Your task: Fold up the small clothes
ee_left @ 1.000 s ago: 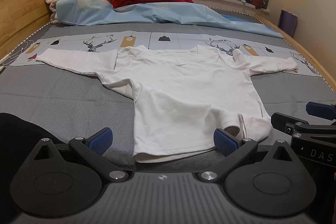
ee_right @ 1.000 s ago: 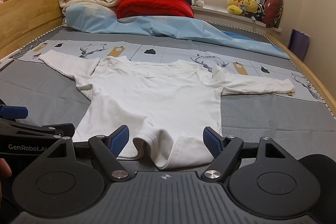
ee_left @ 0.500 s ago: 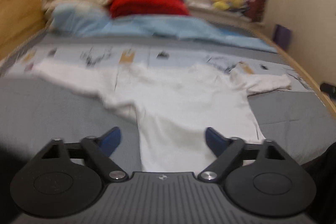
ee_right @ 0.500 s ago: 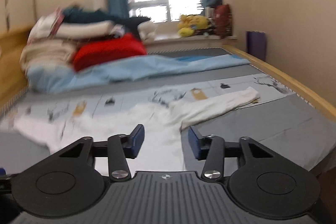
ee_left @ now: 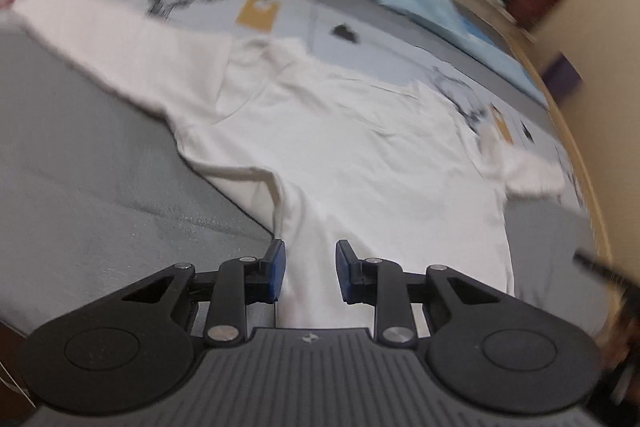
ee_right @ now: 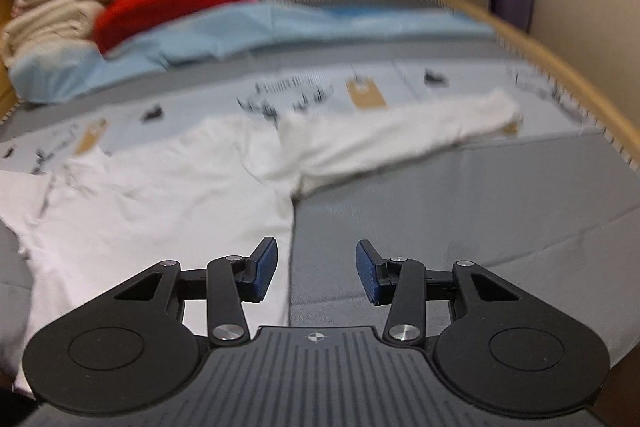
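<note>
On the near part of the grey bed (ee_right: 460, 195), the left gripper (ee_left: 308, 273), jaws just narrowed but apart, and the right gripper (ee_right: 316, 269), jaws apart, straddle the flat white long-sleeved cotton shirt's (ee_left: 360, 155) side edges unclamped, so pinching comes next.

One white shirt (ee_left: 360, 155), two grippers, one red cushion (ee_right: 172, 3), one light-blue sheet (ee_right: 280, 31).
</note>
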`<move>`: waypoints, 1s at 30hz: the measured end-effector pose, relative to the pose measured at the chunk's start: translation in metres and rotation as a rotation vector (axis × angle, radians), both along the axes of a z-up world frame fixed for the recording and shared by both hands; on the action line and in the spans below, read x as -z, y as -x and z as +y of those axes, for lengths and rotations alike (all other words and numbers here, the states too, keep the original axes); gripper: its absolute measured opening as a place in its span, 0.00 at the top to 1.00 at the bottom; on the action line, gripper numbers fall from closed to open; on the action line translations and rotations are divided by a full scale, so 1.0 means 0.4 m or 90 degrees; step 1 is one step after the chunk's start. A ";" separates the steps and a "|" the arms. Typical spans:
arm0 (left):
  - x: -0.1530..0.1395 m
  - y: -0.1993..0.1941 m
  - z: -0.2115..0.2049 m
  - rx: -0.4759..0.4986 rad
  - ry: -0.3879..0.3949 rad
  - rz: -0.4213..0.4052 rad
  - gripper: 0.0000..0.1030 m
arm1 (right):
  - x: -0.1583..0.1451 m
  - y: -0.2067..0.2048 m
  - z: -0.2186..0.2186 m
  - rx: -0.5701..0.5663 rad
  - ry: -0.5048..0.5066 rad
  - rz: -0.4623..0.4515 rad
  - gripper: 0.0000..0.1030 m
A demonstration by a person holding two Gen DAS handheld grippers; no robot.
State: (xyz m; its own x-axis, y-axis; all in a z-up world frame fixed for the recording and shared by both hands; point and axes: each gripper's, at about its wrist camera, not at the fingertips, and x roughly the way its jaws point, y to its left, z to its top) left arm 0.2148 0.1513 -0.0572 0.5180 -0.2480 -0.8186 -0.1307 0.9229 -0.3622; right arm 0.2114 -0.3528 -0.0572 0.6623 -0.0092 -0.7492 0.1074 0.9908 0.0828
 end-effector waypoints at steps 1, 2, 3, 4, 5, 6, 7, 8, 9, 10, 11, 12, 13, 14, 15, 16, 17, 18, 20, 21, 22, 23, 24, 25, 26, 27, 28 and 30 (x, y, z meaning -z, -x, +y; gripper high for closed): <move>0.013 -0.024 0.002 -0.008 -0.001 0.007 0.72 | 0.018 -0.031 -0.007 0.004 -0.011 0.014 0.56; 0.021 -0.047 0.001 -0.007 -0.009 0.010 0.72 | 0.026 -0.052 -0.003 0.003 -0.018 0.020 0.56; 0.025 -0.074 -0.004 -0.001 -0.026 0.009 0.72 | 0.033 -0.078 -0.001 -0.001 -0.025 0.020 0.56; 0.026 -0.099 -0.014 0.007 -0.043 0.001 0.72 | 0.040 -0.111 0.001 -0.009 -0.029 0.015 0.56; 0.024 -0.121 -0.019 0.015 -0.054 -0.009 0.71 | 0.044 -0.136 -0.002 -0.017 -0.029 0.009 0.56; 0.024 -0.150 -0.023 0.022 -0.063 -0.020 0.70 | 0.050 -0.166 0.006 -0.027 -0.026 0.002 0.56; 0.024 -0.176 -0.025 0.026 -0.070 -0.031 0.70 | 0.059 -0.200 0.013 -0.036 -0.020 -0.006 0.56; 0.027 -0.203 -0.028 0.028 -0.078 -0.042 0.70 | 0.068 -0.231 0.017 -0.043 -0.016 -0.013 0.56; 0.029 -0.235 -0.027 0.026 -0.085 -0.050 0.70 | 0.077 -0.266 0.025 -0.049 -0.011 -0.020 0.56; 0.033 -0.263 -0.028 0.021 -0.087 -0.058 0.70 | 0.086 -0.299 0.034 -0.056 -0.009 -0.029 0.56; 0.036 -0.296 -0.030 0.015 -0.085 -0.066 0.70 | 0.093 -0.331 0.047 -0.065 -0.010 -0.038 0.56; 0.043 -0.327 -0.029 0.007 -0.081 -0.074 0.70 | 0.097 -0.358 0.059 -0.075 -0.013 -0.047 0.56; 0.051 -0.358 -0.025 -0.004 -0.073 -0.078 0.70 | 0.101 -0.387 0.074 -0.088 -0.016 -0.056 0.56; 0.059 -0.385 -0.025 -0.012 -0.068 -0.078 0.70 | 0.105 -0.409 0.085 -0.098 -0.017 -0.065 0.56; 0.067 -0.413 -0.021 -0.025 -0.064 -0.074 0.70 | 0.113 -0.436 0.104 -0.107 -0.017 -0.071 0.56; 0.073 -0.436 -0.019 -0.037 -0.059 -0.072 0.68 | 0.127 -0.469 0.125 -0.112 -0.020 -0.069 0.56; 0.079 -0.458 -0.016 -0.050 -0.053 -0.072 0.63 | 0.141 -0.496 0.141 -0.115 -0.026 -0.063 0.55; 0.086 -0.478 -0.014 -0.060 -0.047 -0.071 0.58 | 0.154 -0.517 0.155 -0.115 -0.032 -0.056 0.55; 0.101 -0.517 -0.013 -0.075 -0.042 -0.061 0.38 | 0.189 -0.572 0.191 -0.116 -0.040 -0.035 0.49; 0.109 -0.535 -0.012 -0.082 -0.040 -0.060 0.35 | 0.204 -0.586 0.206 -0.117 -0.039 -0.027 0.47; 0.118 -0.550 -0.011 -0.086 -0.038 -0.062 0.33 | 0.222 -0.606 0.221 -0.115 -0.030 -0.019 0.44; 0.128 -0.562 -0.008 -0.091 -0.037 -0.061 0.33 | 0.237 -0.622 0.234 -0.108 -0.018 -0.014 0.44; 0.140 -0.580 -0.006 -0.096 -0.037 -0.055 0.33 | 0.252 -0.636 0.238 -0.098 -0.008 -0.005 0.43; 0.152 -0.593 -0.003 -0.100 -0.035 -0.049 0.33 | 0.268 -0.654 0.240 -0.083 0.001 0.005 0.43; 0.164 -0.609 0.001 -0.105 -0.034 -0.042 0.33 | 0.280 -0.662 0.240 -0.071 0.002 0.011 0.43; 0.175 -0.624 0.004 -0.110 -0.039 -0.033 0.33 | 0.289 -0.666 0.237 -0.062 -0.001 0.007 0.43; 0.187 -0.640 0.007 -0.113 -0.049 -0.021 0.33 | 0.291 -0.669 0.238 -0.058 0.001 -0.006 0.43; 0.209 -0.662 0.014 -0.115 -0.063 -0.006 0.34 | 0.292 -0.673 0.245 -0.065 0.016 -0.023 0.51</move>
State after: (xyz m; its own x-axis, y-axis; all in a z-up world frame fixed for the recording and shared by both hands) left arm 0.4797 0.1567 -0.1409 0.5540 -0.0688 -0.8296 -0.2950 0.9157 -0.2729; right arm 0.4806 -0.2548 -0.1742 0.6874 0.0416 -0.7251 0.0024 0.9982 0.0596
